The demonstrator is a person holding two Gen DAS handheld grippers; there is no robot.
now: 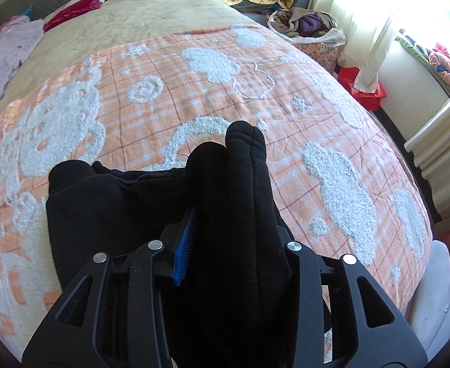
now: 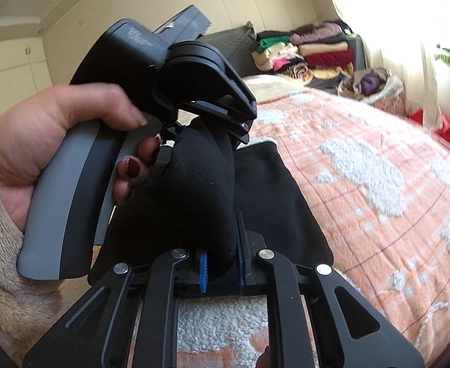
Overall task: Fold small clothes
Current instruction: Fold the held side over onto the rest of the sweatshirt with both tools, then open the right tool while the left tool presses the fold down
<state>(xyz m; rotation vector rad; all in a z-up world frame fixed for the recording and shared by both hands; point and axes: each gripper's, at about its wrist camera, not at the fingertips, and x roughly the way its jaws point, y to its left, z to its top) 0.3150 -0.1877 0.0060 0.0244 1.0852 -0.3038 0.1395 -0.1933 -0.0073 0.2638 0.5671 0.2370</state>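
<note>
- Both tongs grip the same black garment (image 1: 127, 214): the left tongs (image 1: 234, 245) are clamped on a thick bunched fold that stands up between the pads, and the right tongs (image 2: 222, 263) pinch another rolled edge of it between the blue pads (image 2: 202, 273).
- Seen from the right wrist, a hand (image 2: 41, 141) holds the left tool at 10 o'clock, just above the cloth.
- Black garment lies half spread on the bed (image 1: 332, 141), its free part reaching toward 9 o'clock in the left wrist view.
- Step in hand, as I judge it: carrying one doubled edge over the rest, mid-fold.
- Next move calls for lowering both edges together, laying the fold flat and square on the orange blanket (image 2: 378, 214), then letting go.
- Stacks of folded clothes (image 2: 304, 52) wait at 1 o'clock, well apart.
</note>
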